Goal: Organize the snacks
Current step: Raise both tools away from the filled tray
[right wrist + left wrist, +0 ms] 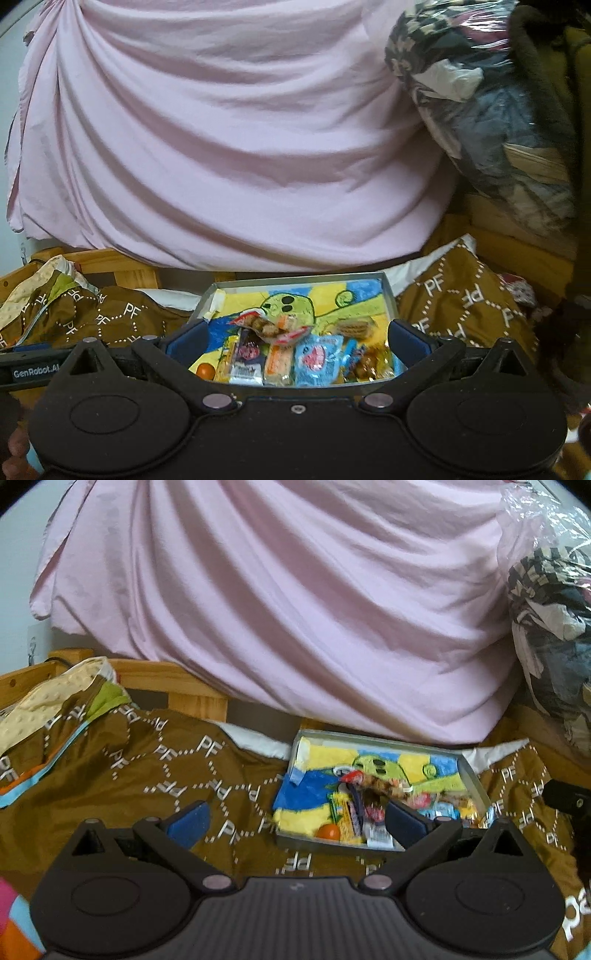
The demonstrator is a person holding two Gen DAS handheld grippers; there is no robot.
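Observation:
A shallow grey tray [476,775] [389,291] with a yellow, blue and green cartoon lining lies on the brown blanket. Several wrapped snacks are heaped along its near edge, among them a small orange ball [328,831] [205,370], a light blue packet [317,360], an orange-and-white bar [277,363] and gold-wrapped sweets [369,363]. My left gripper [295,821] is open and empty, to the left of the tray, its right finger over the snacks. My right gripper [297,341] is open and empty, its fingers straddling the snack pile from the near side.
A brown "PF" patterned blanket [147,768] [461,306] covers the bed. A big pink bundle of cloth [277,602] [221,140] rises just behind the tray. A clear bag of clothes [550,616] [491,107] is at the right, a wooden bed frame [162,683] at the back left.

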